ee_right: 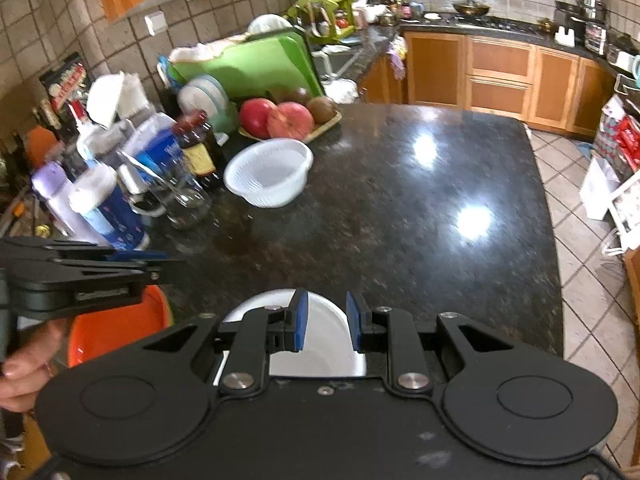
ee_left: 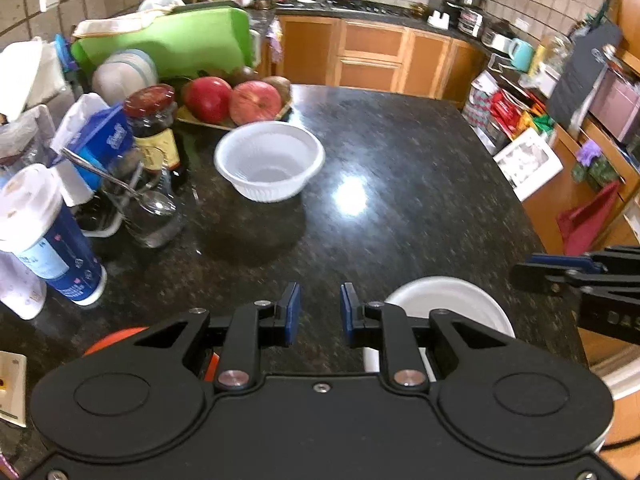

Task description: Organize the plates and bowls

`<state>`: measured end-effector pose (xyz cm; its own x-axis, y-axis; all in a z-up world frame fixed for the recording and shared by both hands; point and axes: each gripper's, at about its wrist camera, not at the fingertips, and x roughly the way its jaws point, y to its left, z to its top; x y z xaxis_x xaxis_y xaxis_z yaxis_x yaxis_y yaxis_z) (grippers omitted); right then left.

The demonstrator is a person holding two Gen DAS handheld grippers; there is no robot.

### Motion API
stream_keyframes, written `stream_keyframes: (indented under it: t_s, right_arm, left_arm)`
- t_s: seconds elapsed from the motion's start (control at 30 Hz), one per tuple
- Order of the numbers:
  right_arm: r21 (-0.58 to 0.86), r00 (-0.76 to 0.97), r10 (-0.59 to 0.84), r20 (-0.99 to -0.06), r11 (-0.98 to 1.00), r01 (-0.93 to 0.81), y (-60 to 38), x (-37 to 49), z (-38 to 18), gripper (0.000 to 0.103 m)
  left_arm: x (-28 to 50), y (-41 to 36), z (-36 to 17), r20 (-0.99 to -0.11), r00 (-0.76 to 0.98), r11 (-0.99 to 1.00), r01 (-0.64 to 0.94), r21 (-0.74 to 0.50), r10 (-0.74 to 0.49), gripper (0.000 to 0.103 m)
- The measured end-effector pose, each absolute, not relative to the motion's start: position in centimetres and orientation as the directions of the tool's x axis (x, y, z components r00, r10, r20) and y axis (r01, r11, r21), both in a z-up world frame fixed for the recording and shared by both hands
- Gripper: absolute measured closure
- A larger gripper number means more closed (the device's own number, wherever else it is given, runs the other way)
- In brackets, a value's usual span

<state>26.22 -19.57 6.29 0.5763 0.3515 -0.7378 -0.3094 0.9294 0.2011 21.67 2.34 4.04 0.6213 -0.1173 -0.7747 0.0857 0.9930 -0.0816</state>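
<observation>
Your counter (ee_left: 400, 200) is a dark speckled stone slab that runs away from you, with its long axis pointing toward the far cabinets (ee_left: 372, 56). Clutter lines its left edge: a green cutting board (ee_left: 168, 36) propped up at the far left, then a tray of red apples (ee_left: 232, 100), a dark jar (ee_left: 154, 128) and a blue-and-white canister (ee_left: 52, 240) nearer to you.

The white ribbed bowl (ee_left: 270, 166) sits upright on the counter, mouth up, just in front of the apples and beside the jar. It lies well ahead of your left gripper (ee_left: 320, 316) and slightly to its left, apart from both tools. From the right wrist view the same bowl (ee_right: 270, 178) lies far ahead and to the left of your right gripper (ee_right: 326, 320).

A white plate (ee_left: 452, 304) lies flat at the near edge of the counter, just right of your left gripper's fingers. Your right gripper hangs directly above that plate (ee_right: 320, 336), and you cannot tell whether it touches it. An orange bowl (ee_right: 116, 328) sits at the near left, under your left gripper (ee_right: 160, 266), mostly hidden.

Both of your grippers are released, blue pads parted with nothing between them.
</observation>
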Motion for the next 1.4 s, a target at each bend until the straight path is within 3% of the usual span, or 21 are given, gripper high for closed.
stream_keyframes:
  t_s: [0.3,0.57,1.4]
  right_arm:
    - [0.209,0.573,0.424,-0.701,0.891,-0.404,-16.2,29.5,10.2,0.079]
    - [0.226,0.528,0.424,-0.736,0.889,-0.399,-13.3,36.0,10.5,0.079]
    - [0.224,0.400,0.358,-0.844,0.912,-0.344,-9.5,50.3,2.1,0.079]
  left_arm:
    - [24.5,4.7,6.3,-0.736,0.673,0.996,0.011,-0.084,-0.069,0.075]
    - [28.9,6.3,6.4,-0.745,0.666,0.993,-0.062,-0.099,-0.033,0.075]
    - [38.1,8.7,1.2,-0.829,0.559,0.986,-0.144,-0.081,0.014,0.075]
